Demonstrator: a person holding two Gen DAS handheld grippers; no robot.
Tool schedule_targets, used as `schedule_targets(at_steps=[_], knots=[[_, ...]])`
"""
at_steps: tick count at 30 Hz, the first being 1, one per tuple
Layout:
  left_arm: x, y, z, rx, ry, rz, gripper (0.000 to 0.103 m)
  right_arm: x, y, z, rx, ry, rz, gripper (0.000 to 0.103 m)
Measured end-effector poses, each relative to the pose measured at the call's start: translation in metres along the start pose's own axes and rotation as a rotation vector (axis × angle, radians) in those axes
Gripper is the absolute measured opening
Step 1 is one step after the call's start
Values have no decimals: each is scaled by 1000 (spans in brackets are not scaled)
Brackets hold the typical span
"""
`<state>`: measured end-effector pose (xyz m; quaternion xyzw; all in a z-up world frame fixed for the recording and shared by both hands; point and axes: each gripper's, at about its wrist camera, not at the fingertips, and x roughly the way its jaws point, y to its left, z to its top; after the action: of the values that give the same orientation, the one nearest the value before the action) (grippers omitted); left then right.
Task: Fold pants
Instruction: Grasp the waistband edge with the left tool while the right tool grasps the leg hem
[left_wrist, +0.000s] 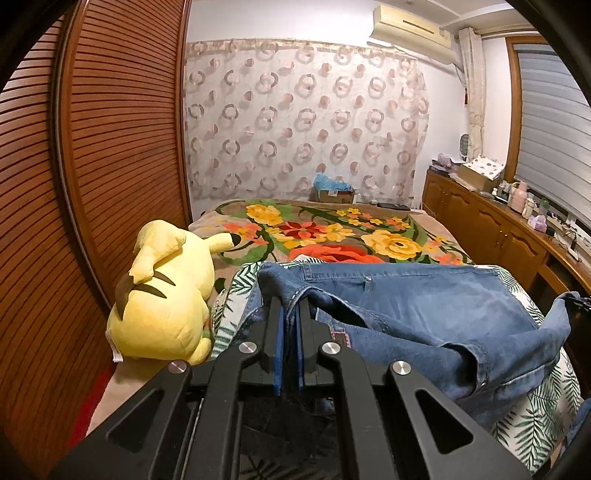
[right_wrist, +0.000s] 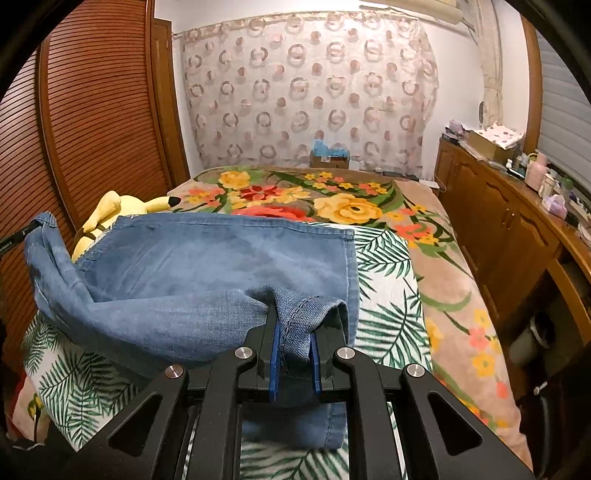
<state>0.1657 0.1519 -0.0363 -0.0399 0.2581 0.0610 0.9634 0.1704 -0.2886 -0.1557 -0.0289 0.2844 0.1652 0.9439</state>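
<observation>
My left gripper has its jaws nearly closed, pinching a hemmed edge of the jeans between the blue pads. My right gripper has its jaws a little wider, clamped on a thicker bunch of stitched hem. The jeans lie on a leaf-print cloth spread over the floral bed. Their far part lies flat; the near edge is lifted between my two grips and sags in the middle. A yellow plush sits just left of the denim.
</observation>
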Motion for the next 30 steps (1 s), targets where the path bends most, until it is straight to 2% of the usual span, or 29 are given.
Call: schedule_targets(at_steps=[12,18,30], knots=[[39,-2,20,2,17,11,6,11,-3,16,0,12,-3,13],[60,-1,42,7,1,14,6,2,-4,28,-8,-16,-1,13],[108,-6,71,22,1,10,6,20,-4,39,-16,-12,-31,13]])
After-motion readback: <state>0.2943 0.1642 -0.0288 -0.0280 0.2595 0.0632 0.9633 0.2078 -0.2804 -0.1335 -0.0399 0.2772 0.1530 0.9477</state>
